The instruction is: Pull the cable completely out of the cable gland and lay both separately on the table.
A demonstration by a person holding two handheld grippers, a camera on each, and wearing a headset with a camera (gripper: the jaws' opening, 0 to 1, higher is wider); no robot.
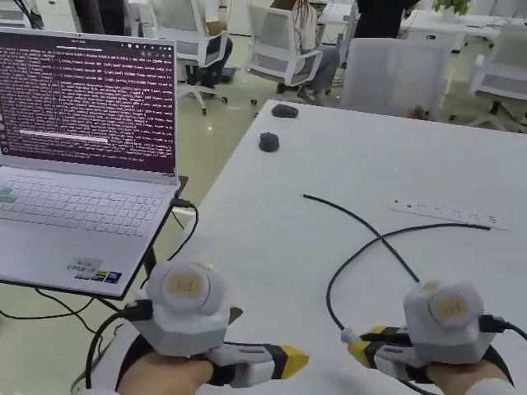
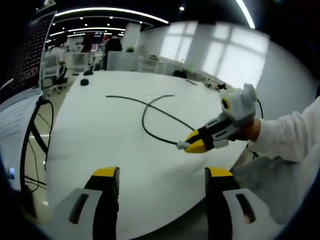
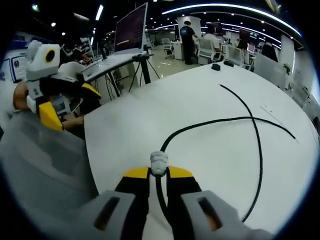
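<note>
White office chairs (image 1: 276,49) on seemingly glossy floor (image 1: 216,136).

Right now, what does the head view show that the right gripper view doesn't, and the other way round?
Head view's extras: the laptop's keyboard, and the right gripper seen from outside, beside the left gripper. Right gripper view's extras: ceiling lights, and a close look at the white gland pinched between its jaws, with the black cable running back between them. Shared: the cable looping on the white table, the laptop screen, two mice and the left gripper.
</note>
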